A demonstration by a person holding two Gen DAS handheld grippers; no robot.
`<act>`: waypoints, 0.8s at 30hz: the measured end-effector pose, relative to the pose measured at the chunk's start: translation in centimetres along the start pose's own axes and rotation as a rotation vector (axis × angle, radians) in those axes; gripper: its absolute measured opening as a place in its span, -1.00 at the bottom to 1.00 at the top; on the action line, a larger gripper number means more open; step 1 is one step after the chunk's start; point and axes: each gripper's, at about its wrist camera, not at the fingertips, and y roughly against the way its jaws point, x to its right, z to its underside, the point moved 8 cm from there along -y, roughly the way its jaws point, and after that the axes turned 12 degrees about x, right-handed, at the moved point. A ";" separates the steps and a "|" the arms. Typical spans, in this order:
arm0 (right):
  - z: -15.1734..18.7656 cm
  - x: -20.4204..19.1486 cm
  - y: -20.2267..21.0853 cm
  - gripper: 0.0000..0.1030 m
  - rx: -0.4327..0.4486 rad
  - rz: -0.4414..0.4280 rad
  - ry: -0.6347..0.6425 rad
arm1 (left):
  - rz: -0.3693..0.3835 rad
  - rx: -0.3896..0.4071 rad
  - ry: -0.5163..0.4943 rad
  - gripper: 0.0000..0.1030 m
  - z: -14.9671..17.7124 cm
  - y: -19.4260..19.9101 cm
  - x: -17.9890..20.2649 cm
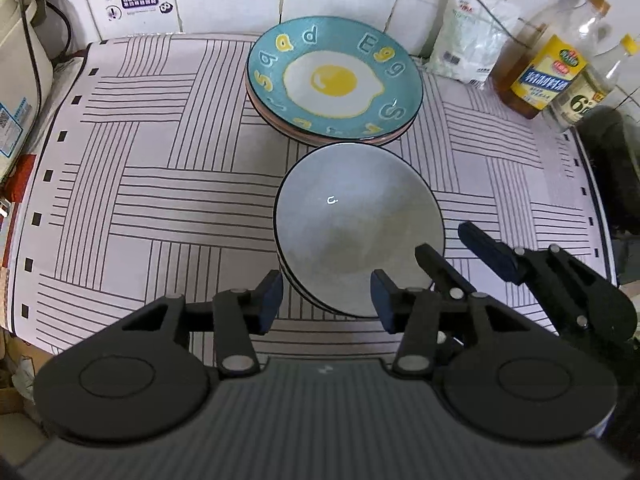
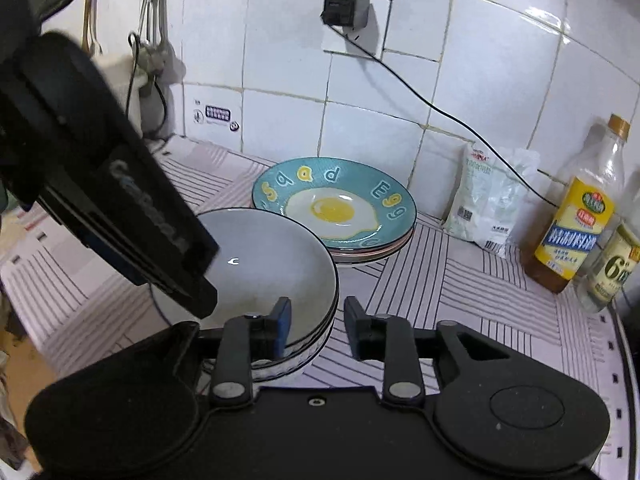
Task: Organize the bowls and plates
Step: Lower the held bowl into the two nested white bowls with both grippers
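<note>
At the bottom of the left wrist view, we hold our left gripper (image 1: 326, 298) with its jaws wide apart and empty, the blue pads straddling the near rim of the grey bowl stack (image 1: 358, 224) without clearly touching it. To the lower right of that frame, our right gripper (image 1: 452, 252) reaches in toward the right rim of the same stack. In the right wrist view, its jaws (image 2: 316, 326) also stand apart, with the left pad over the bowl's (image 2: 272, 264) inner wall and the right pad outside the rim, so the rim sits between them unclamped. Just beyond the bowls, at center frame, we see the teal egg plate (image 1: 334, 80) topping a stack of plates, close behind the bowls on the striped cloth (image 1: 160, 200). At the upper right stand the oil bottle (image 1: 540, 72) and a white bag (image 1: 464, 44) against the tiled wall (image 2: 480, 60).
</note>
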 end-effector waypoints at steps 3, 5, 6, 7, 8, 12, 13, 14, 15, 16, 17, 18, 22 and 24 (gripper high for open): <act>0.0 0.6 1.0 -0.25 0.001 -0.035 -0.071 | 0.009 0.015 0.001 -0.08 0.2 1.0 0.0; -0.1 0.8 1.7 -0.19 0.009 -0.053 -0.101 | 0.008 0.020 0.000 -0.08 0.3 1.4 0.0; -0.1 0.9 2.0 -0.17 0.012 -0.058 -0.111 | 0.006 0.021 -0.002 -0.08 0.5 1.6 -0.1; 0.0 1.0 2.3 -0.16 0.013 -0.060 -0.117 | 0.005 0.021 -0.003 -0.08 0.6 1.7 -0.2; 0.0 1.0 2.5 -0.14 0.013 -0.060 -0.119 | 0.005 0.021 -0.004 -0.08 0.7 1.9 -0.3; 0.4 1.1 3.3 -0.08 0.010 -0.060 -0.114 | -0.001 0.028 -0.004 -0.06 1.3 2.3 -0.6; 0.5 1.1 3.4 -0.07 0.008 -0.062 -0.112 | -0.010 0.036 0.004 -0.06 1.4 2.5 -0.8; 0.6 1.0 3.7 -0.07 0.008 -0.067 -0.109 | -0.021 0.048 0.013 -0.05 1.5 2.7 -1.0; 0.7 0.8 3.9 -0.07 0.010 -0.080 -0.103 | -0.024 0.058 0.020 -0.04 1.6 2.9 -1.3; 0.7 0.6 4.1 -0.06 0.017 -0.097 -0.098 | -0.024 0.068 0.030 -0.04 1.7 3.0 -1.5; 0.7 0.3 4.5 0.01 0.029 -0.119 -0.093 | -0.022 0.081 0.045 -0.03 1.8 3.2 -1.8; 0.8 0.1 4.8 0.11 0.038 -0.136 -0.091 | -0.019 0.091 0.056 -0.02 1.8 3.4 -2.1; 1.6 -0.6 5.4 0.22 0.059 -0.191 -0.075 | -0.013 0.143 0.113 0.01 1.8 3.9 -3.3; 2.3 -0.6 5.1 0.24 0.050 -0.206 -0.086 | -0.016 0.169 0.138 0.13 1.7 4.0 -3.6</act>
